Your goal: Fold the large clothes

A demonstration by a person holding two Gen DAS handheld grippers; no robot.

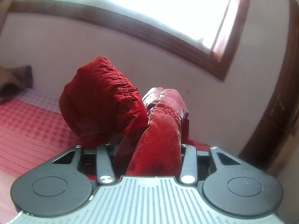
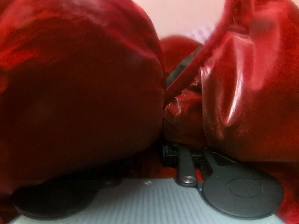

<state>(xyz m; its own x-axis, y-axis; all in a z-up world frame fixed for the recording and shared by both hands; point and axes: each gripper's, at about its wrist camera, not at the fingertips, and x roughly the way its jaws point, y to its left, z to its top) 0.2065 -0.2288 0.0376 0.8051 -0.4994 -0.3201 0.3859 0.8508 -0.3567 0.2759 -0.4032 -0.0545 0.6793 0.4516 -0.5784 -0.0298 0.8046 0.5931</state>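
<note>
A red puffy jacket [image 1: 104, 100] bulges up over my left gripper [image 1: 147, 141], which is shut on a fold of it and holds it above the bed; the fingertips are buried in the fabric. In the right wrist view the same red jacket [image 2: 78, 85] fills almost the whole frame in two big folds. My right gripper [image 2: 173, 140] is buried in it, its fingers hidden, and looks shut on the cloth.
A bed with a red-and-white checked cover [image 1: 28, 123] lies below on the left. A pale wall [image 1: 56, 46] with a dark wood-framed window [image 1: 149, 9] is behind. A brown pillow [image 1: 16, 82] is at far left. A dark wooden frame [image 1: 276, 112] stands at right.
</note>
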